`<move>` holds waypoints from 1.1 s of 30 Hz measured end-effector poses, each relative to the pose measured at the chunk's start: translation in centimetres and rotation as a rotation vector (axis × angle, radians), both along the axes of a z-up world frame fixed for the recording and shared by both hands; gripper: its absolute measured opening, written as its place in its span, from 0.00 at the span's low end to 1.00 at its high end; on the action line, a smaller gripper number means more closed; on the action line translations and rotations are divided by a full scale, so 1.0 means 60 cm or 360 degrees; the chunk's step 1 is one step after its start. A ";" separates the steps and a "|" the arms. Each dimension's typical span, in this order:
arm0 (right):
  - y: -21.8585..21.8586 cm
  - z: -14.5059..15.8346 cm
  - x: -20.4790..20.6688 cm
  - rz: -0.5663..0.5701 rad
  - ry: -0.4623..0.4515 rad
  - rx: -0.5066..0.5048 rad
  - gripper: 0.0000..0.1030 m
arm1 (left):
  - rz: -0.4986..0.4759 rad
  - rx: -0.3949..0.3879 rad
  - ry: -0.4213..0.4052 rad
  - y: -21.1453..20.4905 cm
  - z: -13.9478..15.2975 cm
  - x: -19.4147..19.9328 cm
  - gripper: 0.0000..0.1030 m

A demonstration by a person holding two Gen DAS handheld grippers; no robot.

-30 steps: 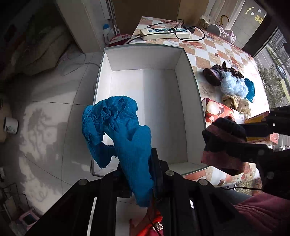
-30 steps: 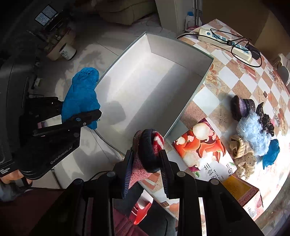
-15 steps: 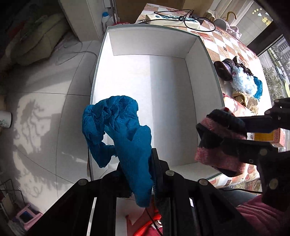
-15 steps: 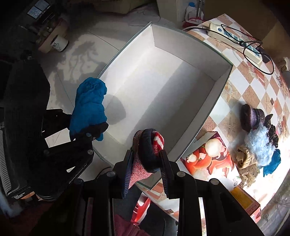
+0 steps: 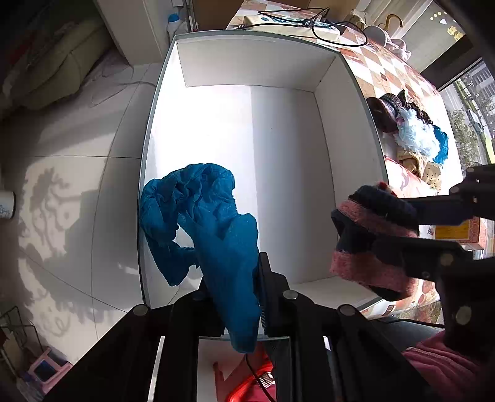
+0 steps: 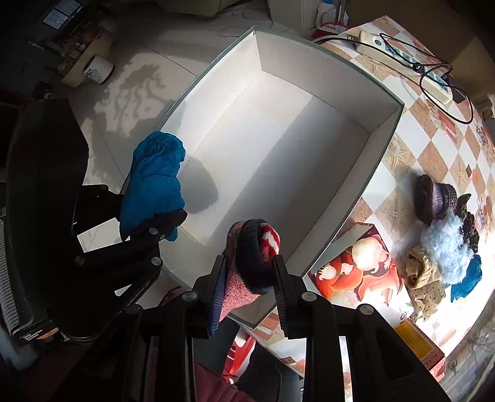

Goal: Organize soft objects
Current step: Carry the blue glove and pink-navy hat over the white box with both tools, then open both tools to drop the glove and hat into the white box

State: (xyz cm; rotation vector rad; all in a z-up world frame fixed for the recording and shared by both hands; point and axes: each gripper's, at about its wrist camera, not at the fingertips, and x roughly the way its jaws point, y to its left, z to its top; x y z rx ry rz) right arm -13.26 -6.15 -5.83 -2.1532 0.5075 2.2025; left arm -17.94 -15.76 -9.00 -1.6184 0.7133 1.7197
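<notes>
A big white box (image 5: pixel 244 62) (image 6: pixel 324 66) with nothing inside stands at the table's edge. My left gripper (image 5: pixel 235 278) (image 6: pixel 148 216) is shut on a crumpled blue cloth (image 5: pixel 204 216) (image 6: pixel 154 182), which hangs over the box's near left corner. My right gripper (image 6: pixel 250 263) (image 5: pixel 399 225) is shut on a pink, navy and red knitted sock (image 6: pixel 247 263) (image 5: pixel 368 244), held above the box's near right rim. A heap of soft things (image 6: pixel 445 238) (image 5: pixel 411 133) lies on the checkered table to the right of the box.
A printed red book (image 6: pixel 359 272) and a yellow carton (image 6: pixel 417 346) lie on the table beside the box. A power strip with a black cable (image 6: pixel 405 52) (image 5: pixel 297 21) sits behind it. Tiled floor (image 5: pixel 71 173) and a mug (image 6: pixel 97 71) are on the left.
Both grippers have come lower and closer over the box, which now fills more of both views. The cloth and the sock stay gripped as before.
</notes>
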 end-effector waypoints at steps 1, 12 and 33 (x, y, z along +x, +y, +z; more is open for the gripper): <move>0.001 0.000 -0.001 0.0001 0.0002 -0.0001 0.30 | -0.0002 -0.0002 0.0000 0.000 0.000 0.000 0.17; -0.006 -0.004 -0.005 0.0033 -0.0006 -0.0002 0.30 | -0.0004 -0.0006 -0.0007 0.002 -0.003 0.002 0.17; 0.014 0.009 0.010 -0.0073 -0.0005 0.0147 1.00 | -0.0122 0.0022 0.0114 0.008 0.014 0.021 1.00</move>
